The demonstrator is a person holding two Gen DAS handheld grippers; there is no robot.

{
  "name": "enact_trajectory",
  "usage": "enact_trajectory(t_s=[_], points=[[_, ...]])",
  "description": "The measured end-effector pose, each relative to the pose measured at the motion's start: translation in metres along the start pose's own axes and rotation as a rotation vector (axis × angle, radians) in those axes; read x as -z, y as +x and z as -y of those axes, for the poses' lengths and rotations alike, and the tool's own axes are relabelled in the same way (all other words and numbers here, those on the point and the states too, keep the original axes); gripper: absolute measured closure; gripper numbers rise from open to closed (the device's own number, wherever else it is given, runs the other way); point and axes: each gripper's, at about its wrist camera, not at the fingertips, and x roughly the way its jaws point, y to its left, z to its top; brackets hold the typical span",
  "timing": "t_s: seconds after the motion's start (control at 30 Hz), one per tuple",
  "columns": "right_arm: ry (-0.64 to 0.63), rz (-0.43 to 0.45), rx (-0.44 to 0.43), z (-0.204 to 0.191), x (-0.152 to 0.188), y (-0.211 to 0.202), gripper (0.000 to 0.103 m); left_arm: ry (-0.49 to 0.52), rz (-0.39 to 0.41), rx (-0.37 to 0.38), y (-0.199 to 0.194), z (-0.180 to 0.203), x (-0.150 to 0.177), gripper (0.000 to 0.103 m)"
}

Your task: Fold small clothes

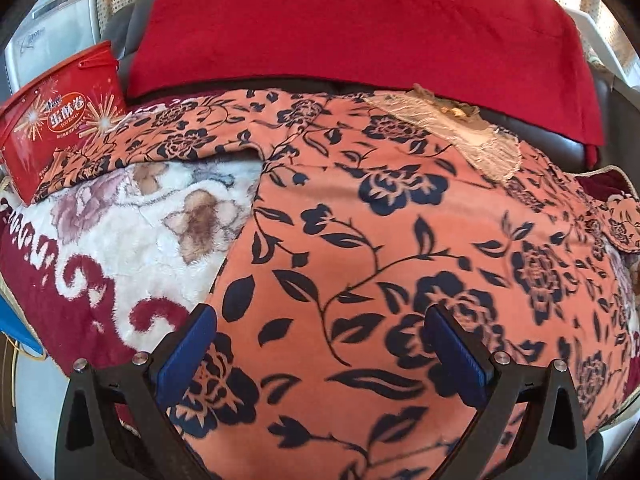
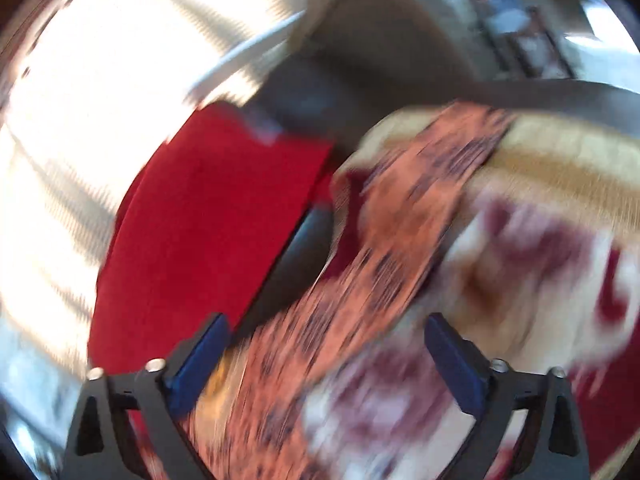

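Red snack box (image 1: 60,120), Chinese lettering, part hidden by floral garment (image 1: 380,240); left gripper (image 1: 320,344), right gripper (image 2: 326,356) jaws wide, empty; right view blurred

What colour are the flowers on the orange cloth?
Dark navy blue flowers and leaves on the orange cloth, clearest in the left wrist view.

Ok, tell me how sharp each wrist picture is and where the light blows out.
Left wrist view: sharp, the floral garment and red box crisp, with fisheye bending at the edges. Right wrist view: heavily motion-smeared, the floral print streaked; glare washes out the upper left; only the right gripper, jaws apart, looks fairly sharp.
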Motion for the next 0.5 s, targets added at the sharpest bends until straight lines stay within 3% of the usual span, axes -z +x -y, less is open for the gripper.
enact_trajectory(t_s=[0.13, 0.27, 0.3, 0.37, 0.4, 0.43, 0.5], points=[[0.126, 0.052, 0.114, 0.046, -0.074, 0.034, 0.015, -0.039, -0.032, 0.037, 0.021, 0.0, 0.002, 0.0], [0.194, 0.026, 0.156, 0.068, -0.092, 0.062, 0.017, -0.069, -0.041, 0.05, 0.033, -0.008, 0.003, 0.0], [0.208, 0.006, 0.174, 0.07, -0.092, 0.07, 0.024, -0.076, -0.039, 0.059, 0.034, -0.009, 0.004, 0.0], [0.204, -0.006, 0.197, 0.071, -0.091, 0.079, 0.051, -0.067, -0.026, 0.069, 0.034, -0.012, 0.006, 0.0], [0.199, -0.013, 0.219, 0.072, -0.093, 0.086, 0.073, -0.058, -0.021, 0.074, 0.035, -0.013, 0.007, 0.0], [0.201, -0.029, 0.253, 0.074, -0.095, 0.093, 0.085, -0.053, -0.017, 0.082, 0.035, -0.014, 0.009, 0.0], [0.185, -0.034, 0.277, 0.077, -0.107, 0.096, 0.097, -0.062, -0.016, 0.116, 0.036, -0.018, 0.011, 0.0]])
